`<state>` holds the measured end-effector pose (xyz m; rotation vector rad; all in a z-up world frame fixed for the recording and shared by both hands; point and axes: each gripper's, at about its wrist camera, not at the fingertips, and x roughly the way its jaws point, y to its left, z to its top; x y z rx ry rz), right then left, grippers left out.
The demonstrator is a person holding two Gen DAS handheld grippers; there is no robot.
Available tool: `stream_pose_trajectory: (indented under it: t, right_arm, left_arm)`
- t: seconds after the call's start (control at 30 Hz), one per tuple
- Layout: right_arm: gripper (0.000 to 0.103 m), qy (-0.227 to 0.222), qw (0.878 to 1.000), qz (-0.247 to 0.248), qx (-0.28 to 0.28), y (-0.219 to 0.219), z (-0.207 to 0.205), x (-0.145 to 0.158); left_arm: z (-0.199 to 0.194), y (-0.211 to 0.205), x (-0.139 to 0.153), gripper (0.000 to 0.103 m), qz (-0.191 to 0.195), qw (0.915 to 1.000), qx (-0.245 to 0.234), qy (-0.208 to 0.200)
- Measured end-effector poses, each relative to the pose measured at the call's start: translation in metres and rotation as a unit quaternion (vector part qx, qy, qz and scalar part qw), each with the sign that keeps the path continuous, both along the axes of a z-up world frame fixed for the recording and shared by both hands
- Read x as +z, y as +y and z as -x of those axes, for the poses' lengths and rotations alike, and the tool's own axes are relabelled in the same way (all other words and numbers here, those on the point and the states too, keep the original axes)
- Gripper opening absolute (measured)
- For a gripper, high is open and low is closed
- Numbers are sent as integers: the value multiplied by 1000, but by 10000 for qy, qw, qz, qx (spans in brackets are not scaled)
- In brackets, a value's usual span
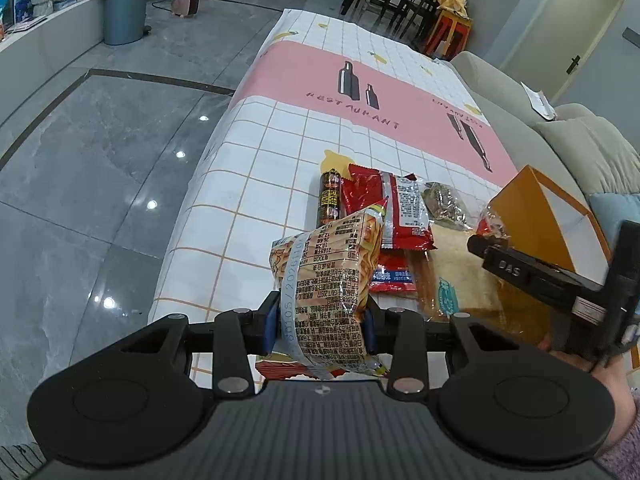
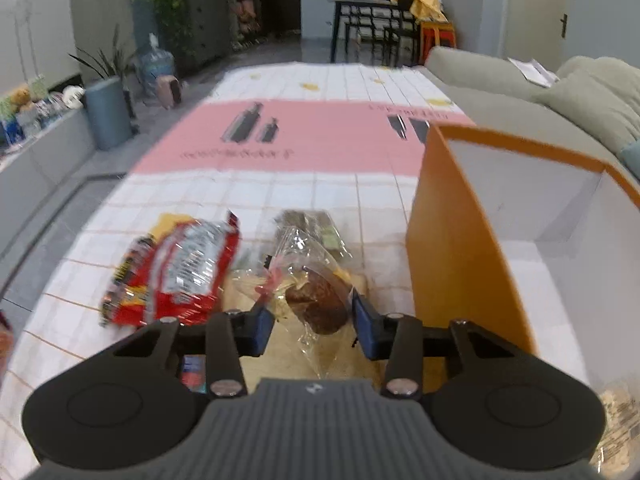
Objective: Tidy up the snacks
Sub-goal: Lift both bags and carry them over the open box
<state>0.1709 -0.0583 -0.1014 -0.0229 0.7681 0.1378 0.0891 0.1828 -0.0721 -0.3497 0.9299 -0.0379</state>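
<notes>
Clamped between the blue pads of the left gripper (image 1: pixel 322 326): a yellow noodle-print snack packet (image 1: pixel 334 284), held upright and lifted off the checked tablecloth (image 1: pixel 256 184). Just beyond that packet, flat on the cloth: a red snack bag (image 1: pixel 390 210), with a dark sausage stick (image 1: pixel 329 198) at its left side and a greenish clear-wrapped bar (image 1: pixel 446 200) at its right. Right of the red bag: an orange box (image 2: pixel 452 240), open, white inside. Closed on a clear-wrapped brown pastry (image 2: pixel 320 304): the right gripper (image 2: pixel 314 322), raised beside the box's orange wall, pads pressing the wrapper from both sides. Under the pastry: a pale bread package (image 1: pixel 460 280).
</notes>
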Motion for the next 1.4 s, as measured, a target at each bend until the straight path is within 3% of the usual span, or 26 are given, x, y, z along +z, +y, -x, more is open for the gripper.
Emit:
stream_pose_trajectory:
  t: [0.3, 0.87, 1.13, 1.4]
  right_arm:
    - [41, -464, 9973, -456, 353, -4, 29, 37]
    - [41, -962, 9864, -1247, 479, -32, 69, 90]
    - [41, -1326, 9801, -1465, 195, -75, 92, 116]
    - [41, -1340, 9785, -1503, -449, -135, 102, 126]
  left_arm:
    - [9, -6, 15, 44, 47, 9999, 78, -123]
    - [33, -31, 72, 44, -76, 9956, 308, -876]
    - [22, -85, 114, 44, -68, 9888, -76, -1490]
    - [6, -143, 112, 44, 146, 9849, -782, -1538]
